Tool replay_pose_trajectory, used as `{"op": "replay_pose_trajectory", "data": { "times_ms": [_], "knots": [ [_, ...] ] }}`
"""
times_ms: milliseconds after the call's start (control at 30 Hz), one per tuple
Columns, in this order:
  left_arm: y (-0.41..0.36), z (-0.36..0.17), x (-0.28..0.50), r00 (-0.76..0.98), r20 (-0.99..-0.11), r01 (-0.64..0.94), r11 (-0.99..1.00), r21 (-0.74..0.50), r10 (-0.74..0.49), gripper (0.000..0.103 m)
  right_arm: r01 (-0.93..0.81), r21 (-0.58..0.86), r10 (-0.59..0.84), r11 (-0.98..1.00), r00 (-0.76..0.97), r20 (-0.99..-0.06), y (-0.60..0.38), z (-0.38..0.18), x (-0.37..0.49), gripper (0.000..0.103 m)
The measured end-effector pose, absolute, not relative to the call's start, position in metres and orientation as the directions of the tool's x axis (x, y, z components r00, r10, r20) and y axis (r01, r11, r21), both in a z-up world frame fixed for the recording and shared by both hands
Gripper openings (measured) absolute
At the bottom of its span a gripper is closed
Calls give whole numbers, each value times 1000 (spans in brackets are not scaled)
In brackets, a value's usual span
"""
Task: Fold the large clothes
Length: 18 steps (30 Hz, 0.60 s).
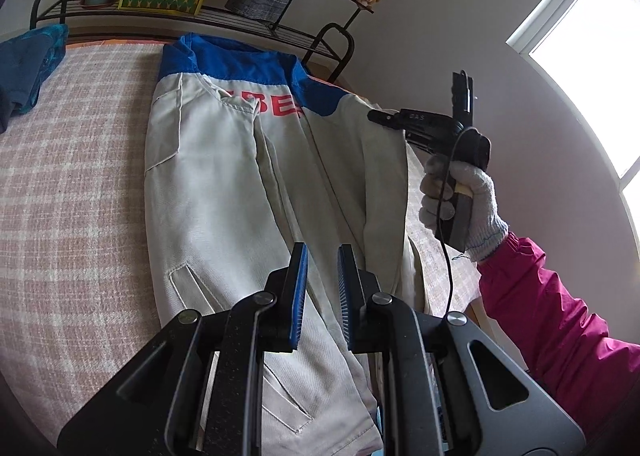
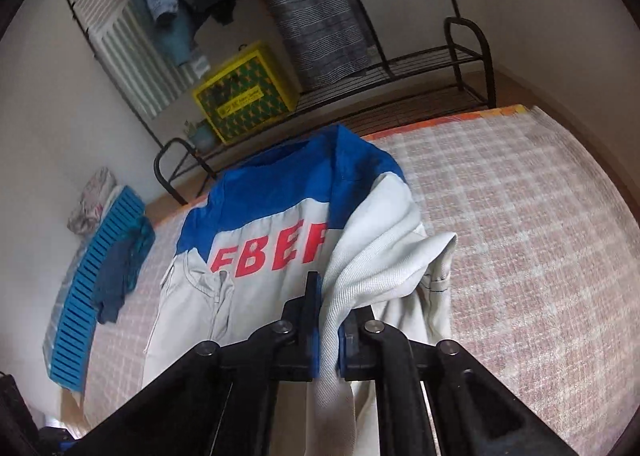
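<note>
Our right gripper point(image 2: 326, 320) is clamped on a fold of the jacket point(image 1: 224, 191) sleeve, lifted off the checked bed cover point(image 1: 76, 159). Our left gripper point(image 1: 322, 288) hovers nearly closed over the hem, apparently empty. We judge the sleeve fold-in is underway; next we carry it across the back. The hem runs out of frame.
</note>
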<state>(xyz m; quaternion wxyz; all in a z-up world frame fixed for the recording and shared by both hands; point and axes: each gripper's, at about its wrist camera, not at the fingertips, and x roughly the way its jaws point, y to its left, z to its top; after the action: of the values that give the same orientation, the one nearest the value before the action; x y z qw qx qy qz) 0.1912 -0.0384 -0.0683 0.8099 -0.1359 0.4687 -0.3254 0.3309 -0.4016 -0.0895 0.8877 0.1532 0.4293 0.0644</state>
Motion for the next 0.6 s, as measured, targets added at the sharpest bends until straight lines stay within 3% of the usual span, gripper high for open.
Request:
{"op": "replay_pose_trajectory", "data": {
  "times_ms": [200, 433, 467, 533, 600],
  "knots": [
    [-23, -64, 191, 363, -656, 380, 749, -544, -661, 14, -86, 217, 228, 972, 546, -806, -326, -101, 361, 3],
    [-14, -59, 190, 377, -648, 377, 749, -545, -662, 14, -200, 97, 174, 975, 421, -890, -250, -154, 386, 4],
    [-14, -59, 190, 379, -651, 380, 752, -539, -658, 14, -229, 84, 171, 970, 393, -903, -242, -163, 385, 6],
    [-14, -58, 189, 381, -655, 378, 756, -534, -653, 14, -245, 77, 169, 967, 383, -908, -240, -163, 382, 20],
    [-11, -58, 188, 378, -650, 370, 751, -547, -659, 14, -261, 237, 320, 936, 350, -880, -252, -147, 377, 37]
  ]
}}
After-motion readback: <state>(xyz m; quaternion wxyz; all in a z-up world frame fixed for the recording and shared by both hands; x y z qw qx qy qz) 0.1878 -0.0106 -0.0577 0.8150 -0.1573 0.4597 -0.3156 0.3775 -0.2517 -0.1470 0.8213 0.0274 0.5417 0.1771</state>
